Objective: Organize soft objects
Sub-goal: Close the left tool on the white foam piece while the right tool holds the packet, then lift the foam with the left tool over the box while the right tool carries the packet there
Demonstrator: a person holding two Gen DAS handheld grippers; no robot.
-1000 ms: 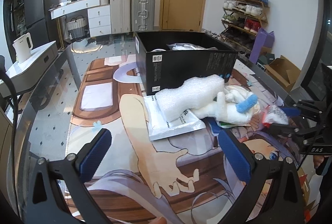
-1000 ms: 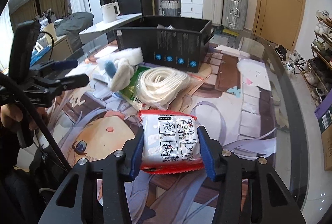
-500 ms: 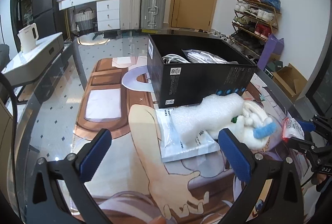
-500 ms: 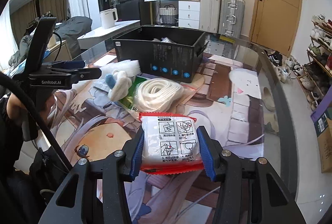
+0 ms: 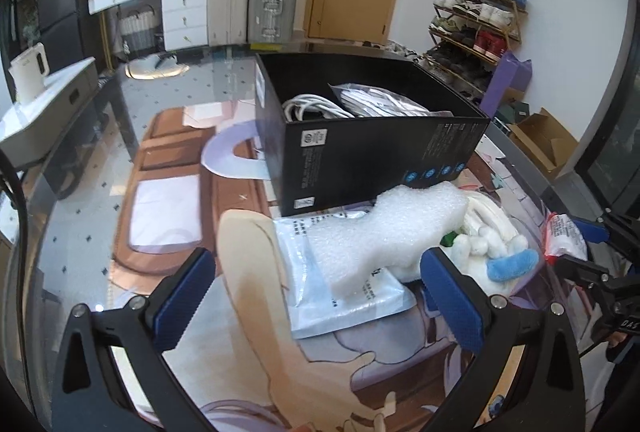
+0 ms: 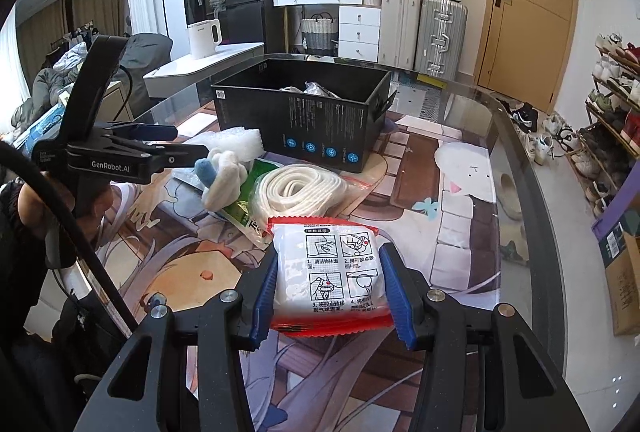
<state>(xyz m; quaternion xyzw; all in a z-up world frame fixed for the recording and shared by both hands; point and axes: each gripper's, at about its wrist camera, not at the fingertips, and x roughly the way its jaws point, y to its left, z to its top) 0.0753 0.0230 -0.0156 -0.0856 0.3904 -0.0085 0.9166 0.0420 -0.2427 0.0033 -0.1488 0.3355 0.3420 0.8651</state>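
Glass table (image 6: 516, 160) covered by a printed anime mat fills both views. Near its far side stands an open black box (image 5: 372, 152) holding white cables and bags. Just in front lie a flat plastic pouch (image 5: 344, 296), a white foam piece (image 5: 384, 232) resting on it, a bagged white coil (image 6: 300, 188) and a white plush toy (image 6: 224, 176). Right gripper (image 6: 328, 288) clamps a red-edged packet (image 6: 332, 268) above the mat. Left gripper (image 5: 320, 296) hangs spread wide, holding nothing.
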